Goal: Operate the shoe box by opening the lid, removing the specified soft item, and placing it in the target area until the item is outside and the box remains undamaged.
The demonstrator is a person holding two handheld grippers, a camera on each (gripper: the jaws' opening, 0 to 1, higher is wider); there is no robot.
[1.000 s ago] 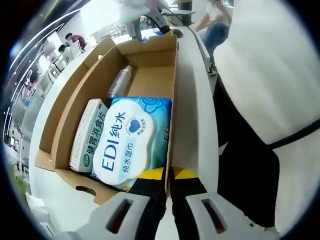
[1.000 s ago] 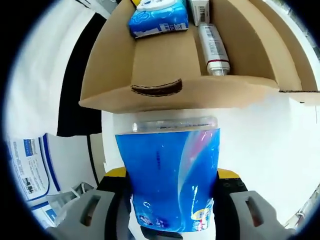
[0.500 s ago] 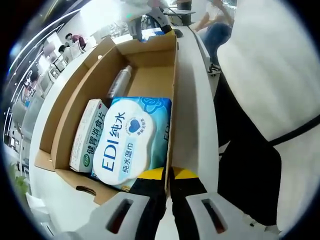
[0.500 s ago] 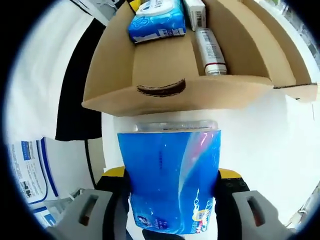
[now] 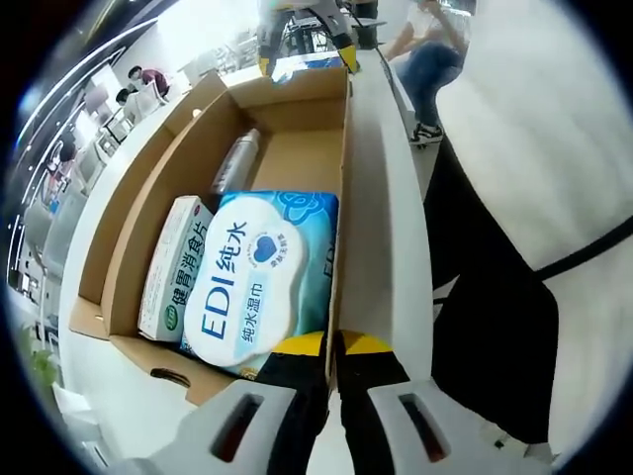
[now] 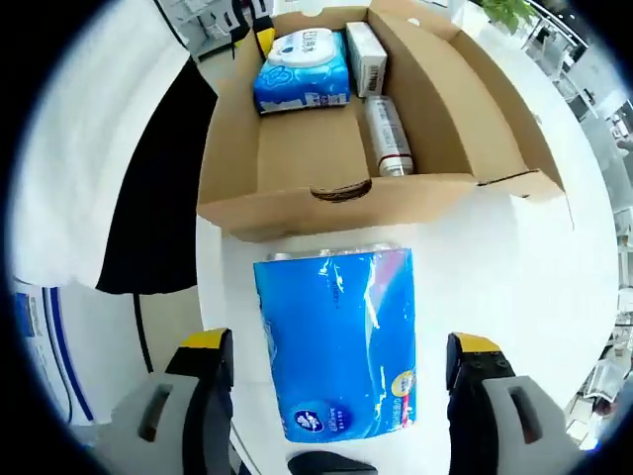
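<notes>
The open cardboard shoe box holds a blue-and-white wet-wipes pack, a green-and-white carton and a slim bottle. My left gripper is shut on the box's near side wall, one yellow-tipped jaw on each face. In the right gripper view, the soft blue tissue pack lies on the white table just outside the box's end wall. My right gripper stands open, its jaws wide on both sides of the pack and clear of it. It also appears past the box's far end.
A person in a white top and dark trousers stands close along the table's edge beside the box. People sit at desks in the background. A box flap sticks out at the right. White tabletop extends to the right of the pack.
My right gripper has opened and let go of the blue tissue pack, which now rests on the table; that camera has lifted back. The left gripper keeps its hold on the box wall.
</notes>
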